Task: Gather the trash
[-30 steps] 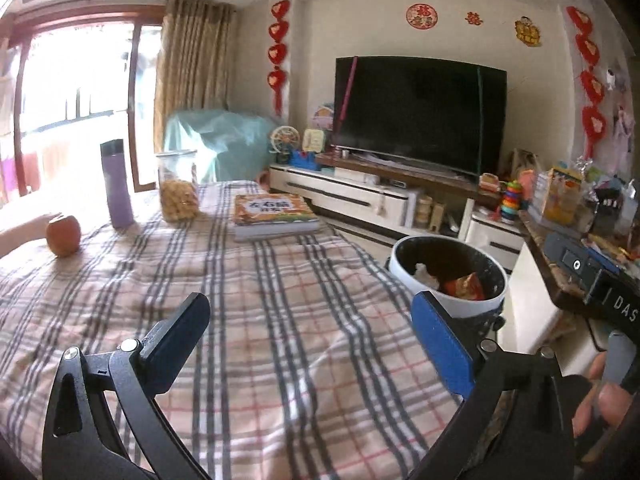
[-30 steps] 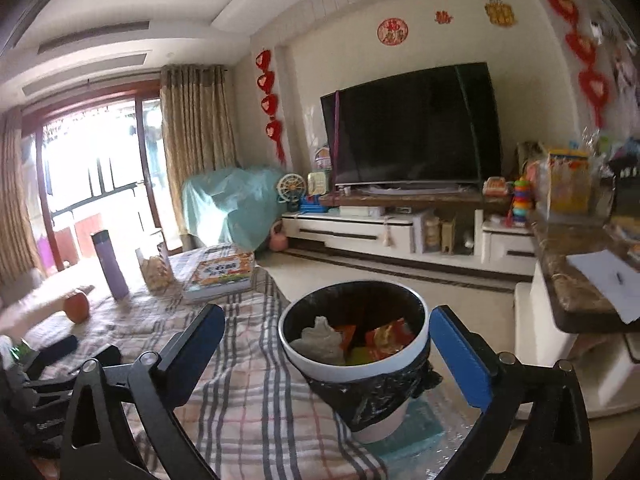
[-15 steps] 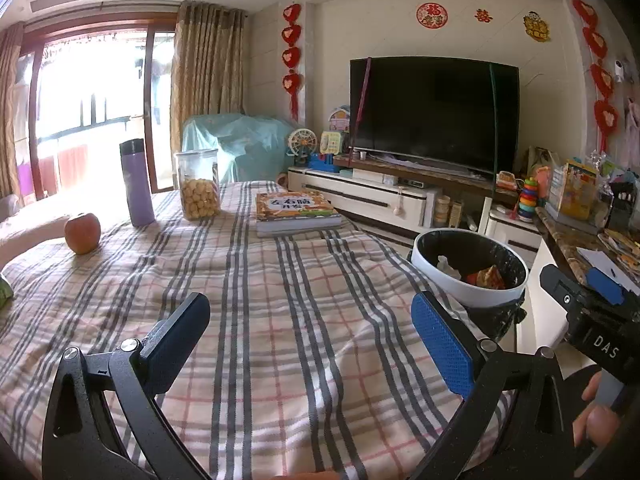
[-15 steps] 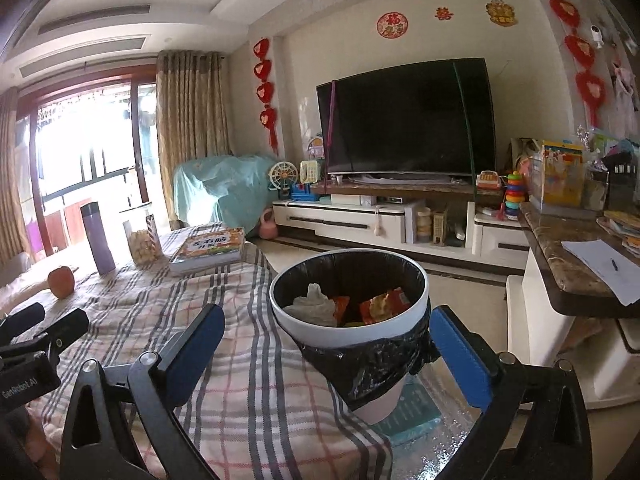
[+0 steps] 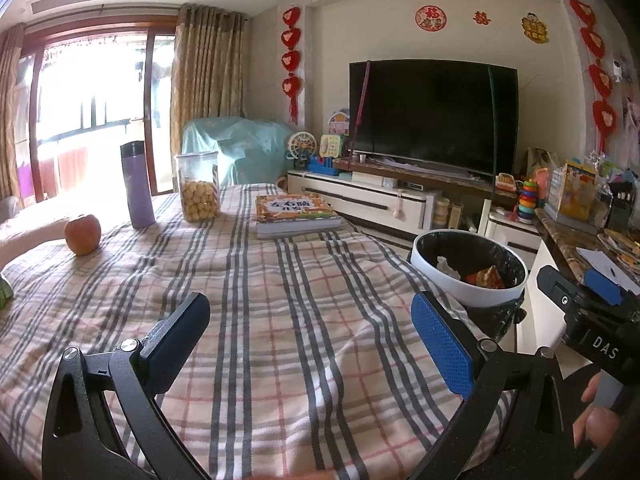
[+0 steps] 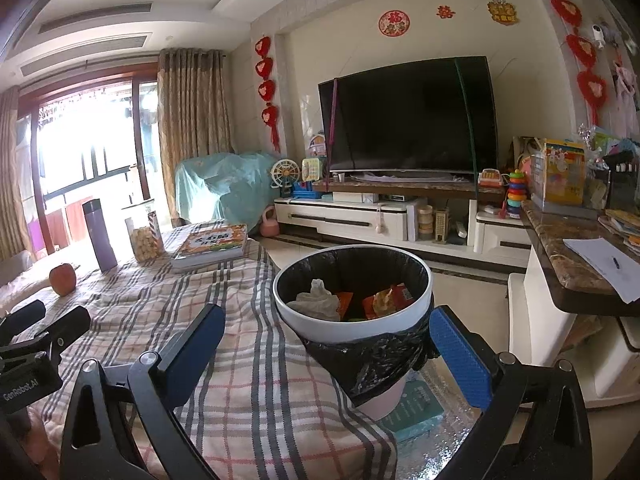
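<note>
Both of my claws are spread wide and hold nothing: my left gripper (image 5: 310,332) hangs over the plaid tablecloth (image 5: 280,320), and my right gripper (image 6: 326,344) frames the trash bin (image 6: 354,322) between its two blue pads.

I count one bin, white-rimmed with a black liner (image 6: 376,364) bunched below the rim. It stands upright just off the table's right edge, long axis vertical and mouth facing up. Inside it I see one crumpled white tissue (image 6: 316,302) and at least two orange-red snack wrappers (image 6: 386,300); more may lie beneath, I cannot tell.

Farther along the cloth I count four things: one thick book (image 5: 296,216) lying flat, one clear jar of round snacks (image 5: 199,186), one purple flask (image 5: 137,184) and one apple (image 5: 83,234). The jar and the flask stand upright near each other, with the apple apart at the left.

Beyond them a television (image 5: 432,118) stands on a low white cabinet (image 5: 360,200).

My right wrist camera looks down into the bin and shows the teal pad (image 6: 416,412) beneath its base, which the left view misses. My left wrist camera shows only the bin (image 5: 470,268) at an angle, along with my right gripper (image 5: 592,320) and my fingers (image 5: 596,420) at the right edge. My left gripper's body (image 6: 32,352) appears low at the left edge of the right view.
</note>
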A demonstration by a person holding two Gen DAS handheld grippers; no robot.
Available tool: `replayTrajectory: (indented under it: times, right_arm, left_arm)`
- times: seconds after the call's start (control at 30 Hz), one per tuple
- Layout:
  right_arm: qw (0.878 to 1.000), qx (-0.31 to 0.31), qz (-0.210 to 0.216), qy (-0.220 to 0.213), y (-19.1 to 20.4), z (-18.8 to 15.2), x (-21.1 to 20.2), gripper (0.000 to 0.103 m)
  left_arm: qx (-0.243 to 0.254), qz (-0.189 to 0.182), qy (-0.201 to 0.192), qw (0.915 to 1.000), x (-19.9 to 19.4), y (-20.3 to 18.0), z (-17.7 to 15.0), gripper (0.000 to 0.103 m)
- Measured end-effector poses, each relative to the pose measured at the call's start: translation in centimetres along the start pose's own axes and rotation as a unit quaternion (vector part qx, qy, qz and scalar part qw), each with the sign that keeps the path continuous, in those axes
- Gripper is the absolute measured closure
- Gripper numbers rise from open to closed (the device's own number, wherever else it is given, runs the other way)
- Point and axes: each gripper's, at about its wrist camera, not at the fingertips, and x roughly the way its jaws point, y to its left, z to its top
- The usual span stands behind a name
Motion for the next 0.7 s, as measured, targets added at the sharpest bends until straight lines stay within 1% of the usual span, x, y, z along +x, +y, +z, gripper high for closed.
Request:
replayTrajectory:
  times: [0.7]
  right_arm:
    - [1.0,0.004,0.008,-0.001,0.26,0.18,-0.41,0.0]
  left_arm:
    - [0.004,-0.001,-0.001,1.0,-0.05,-0.16,-0.14,0.0]
